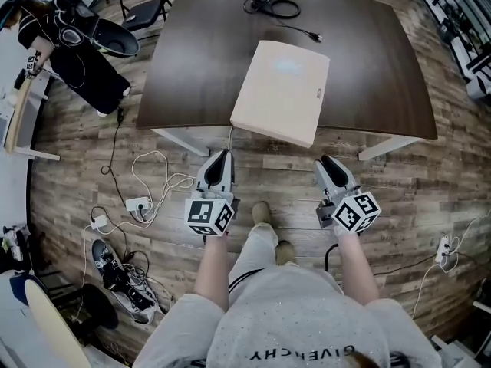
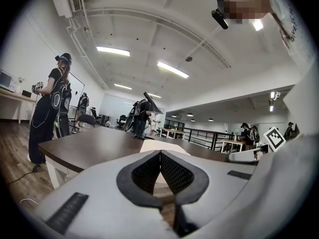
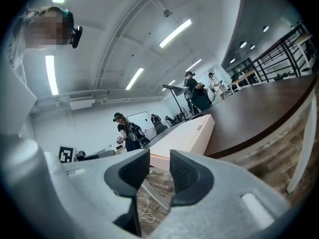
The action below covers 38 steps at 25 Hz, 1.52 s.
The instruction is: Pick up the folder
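Note:
A cream folder (image 1: 282,90) lies flat on the dark brown table (image 1: 192,67), its near end sticking out a little over the table's front edge. Both grippers hover over the floor just short of that edge. My left gripper (image 1: 222,156) points at the folder's near left corner, and its jaws meet at the tips with nothing held. My right gripper (image 1: 327,162) is off the folder's near right corner, jaws apart and empty. The left gripper view has the folder (image 2: 162,145) straight ahead beyond the shut left gripper (image 2: 160,153). In the right gripper view the folder (image 3: 185,135) lies behind the open right gripper (image 3: 159,161).
A black cable (image 1: 280,8) lies at the table's far edge. White cords and a power strip (image 1: 138,204) trail on the wooden floor at left, near shoes (image 1: 123,282). A person in black (image 1: 77,48) stands at far left beside a chair (image 1: 146,10). My feet (image 1: 265,213) are between the grippers.

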{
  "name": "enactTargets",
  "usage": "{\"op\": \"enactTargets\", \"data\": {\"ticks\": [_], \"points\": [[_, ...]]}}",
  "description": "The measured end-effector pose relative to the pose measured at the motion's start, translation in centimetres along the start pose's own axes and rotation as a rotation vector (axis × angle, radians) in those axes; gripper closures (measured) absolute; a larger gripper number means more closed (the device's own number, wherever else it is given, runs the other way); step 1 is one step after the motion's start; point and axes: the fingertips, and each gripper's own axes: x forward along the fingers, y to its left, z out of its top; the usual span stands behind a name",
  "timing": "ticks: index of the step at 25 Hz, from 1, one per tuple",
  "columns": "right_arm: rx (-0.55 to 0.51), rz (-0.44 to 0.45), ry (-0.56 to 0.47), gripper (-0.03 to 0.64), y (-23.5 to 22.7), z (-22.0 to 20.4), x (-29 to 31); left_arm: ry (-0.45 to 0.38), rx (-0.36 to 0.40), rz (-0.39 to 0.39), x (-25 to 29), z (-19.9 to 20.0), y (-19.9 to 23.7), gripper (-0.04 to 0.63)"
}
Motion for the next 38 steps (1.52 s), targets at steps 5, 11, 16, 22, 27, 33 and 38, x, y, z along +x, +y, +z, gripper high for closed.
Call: {"op": "enactTargets", "data": {"ticks": [5,11,16,22,27,33,38], "points": [[0.070,-0.029,-0.005,0.467,-1.9,-0.3,2.2,0.024,-0.007,-0.019,2.7,-0.6,1.3,0.597],[0.176,-0.073,-0.013,0.426,-4.1,-1.1,5.0,0.055,0.003,-0.060,5.8,-1.4,2.7,0.597],[0.292,-0.133,-0.038,0.335,-5.8,-1.3,7.1,0.072,0.002,-0.096,8.3,-1.9,3.6,0.597],[0.479,-0.161,-0.093,0.256,-7.1,-2.2,9.0,0.080,0.013,-0.150,10.3,-2.7,3.9,0.597],[0.675,-0.133,-0.201,0.224,-8.0,-2.3,10.6,0.065,0.001,-0.128,11.4,-2.6,4.0,0.597],[0.853,-0.157,-0.292,0.211,-9.2,-4.9,10.8,0.057,0.003,-0.088,12.0,-3.1,4.1,0.597],[0.952,-0.122,-0.324,0.201,-9.1,-6.7,11.5,0.073,-0.008,-0.054,11.9,-3.7,3.6,0.597]]}}
